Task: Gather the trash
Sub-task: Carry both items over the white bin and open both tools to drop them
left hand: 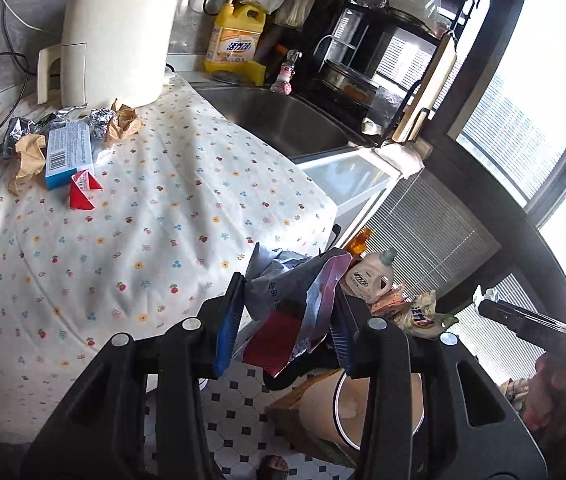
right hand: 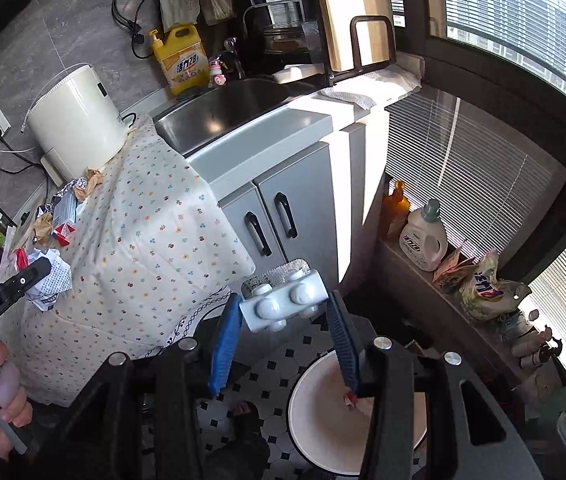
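My left gripper point(left hand: 289, 292) is shut on a crumpled grey, red and purple wrapper point(left hand: 295, 300), held past the table edge above a round bin point(left hand: 337, 400) on the tiled floor. My right gripper point(right hand: 285, 300) is shut on a white blister pack point(right hand: 283, 304), with the same bin point(right hand: 295, 412) below it. More trash lies on the floral tablecloth point(left hand: 143, 220): a blue box point(left hand: 69, 152), a red carton point(left hand: 83, 192), brown paper point(left hand: 29, 160) and foil point(left hand: 99, 122). The right wrist view catches the left gripper point(right hand: 39, 274) at its left edge.
A white appliance point(left hand: 119, 36) stands behind the trash pile. Beside the table are a steel sink point(left hand: 283, 120), a yellow detergent bottle point(left hand: 235, 36) and a dish rack point(left hand: 383, 60). Grey cabinet doors point(right hand: 283, 220) sit under the sink. Bottles and bags line the window ledge point(right hand: 423, 236).
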Available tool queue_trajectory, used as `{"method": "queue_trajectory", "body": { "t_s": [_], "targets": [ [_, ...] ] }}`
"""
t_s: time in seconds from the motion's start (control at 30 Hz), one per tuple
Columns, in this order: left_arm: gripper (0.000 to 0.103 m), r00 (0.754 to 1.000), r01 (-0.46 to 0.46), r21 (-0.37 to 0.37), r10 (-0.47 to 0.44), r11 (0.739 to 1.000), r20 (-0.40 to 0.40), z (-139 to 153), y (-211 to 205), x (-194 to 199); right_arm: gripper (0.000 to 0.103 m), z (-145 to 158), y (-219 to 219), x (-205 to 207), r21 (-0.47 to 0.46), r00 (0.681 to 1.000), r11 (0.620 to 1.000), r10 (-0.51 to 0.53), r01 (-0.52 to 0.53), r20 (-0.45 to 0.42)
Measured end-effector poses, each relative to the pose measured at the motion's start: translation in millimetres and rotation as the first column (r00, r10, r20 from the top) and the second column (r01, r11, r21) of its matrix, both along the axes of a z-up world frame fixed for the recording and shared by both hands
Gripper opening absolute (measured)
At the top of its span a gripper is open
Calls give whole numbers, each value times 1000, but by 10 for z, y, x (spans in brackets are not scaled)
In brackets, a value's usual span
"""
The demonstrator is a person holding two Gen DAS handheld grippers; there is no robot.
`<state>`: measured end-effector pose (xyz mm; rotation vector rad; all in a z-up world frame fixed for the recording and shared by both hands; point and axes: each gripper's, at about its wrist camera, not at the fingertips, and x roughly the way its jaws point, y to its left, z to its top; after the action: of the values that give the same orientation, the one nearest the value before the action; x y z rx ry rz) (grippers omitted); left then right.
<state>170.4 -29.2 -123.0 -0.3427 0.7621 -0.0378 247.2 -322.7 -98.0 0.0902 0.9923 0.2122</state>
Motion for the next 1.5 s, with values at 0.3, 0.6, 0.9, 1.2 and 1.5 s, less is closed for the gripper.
{"method": "queue_trajectory", "body": {
  "t_s": [0.3,0.6,0.9,1.2,1.5],
  "targets": [
    [40,988,145,-25,-146,989,-47,-272,-865,113,66,-210,-553,-427,14,996,998,-60,61,-68],
    [41,949,300,-33,-302,953,-95,-496,-1604,147,77,-234,-1142,-755,-11,982,984,-180,180,-61],
    [42,889,425,-49,-427,904,-162,-690,-2228,207,77,-326,-1598,-1067,-14,954,958,-286,286,-87],
    [73,852,473,-114,-487,874,-192,-759,-2541,193,77,-402,-1814,-1245,-11,937,943,-331,332,-109],
    [88,908,386,-57,-390,921,-154,-528,-2153,131,85,-393,-1578,-1089,-1,961,964,-264,265,-88]
  ]
}}
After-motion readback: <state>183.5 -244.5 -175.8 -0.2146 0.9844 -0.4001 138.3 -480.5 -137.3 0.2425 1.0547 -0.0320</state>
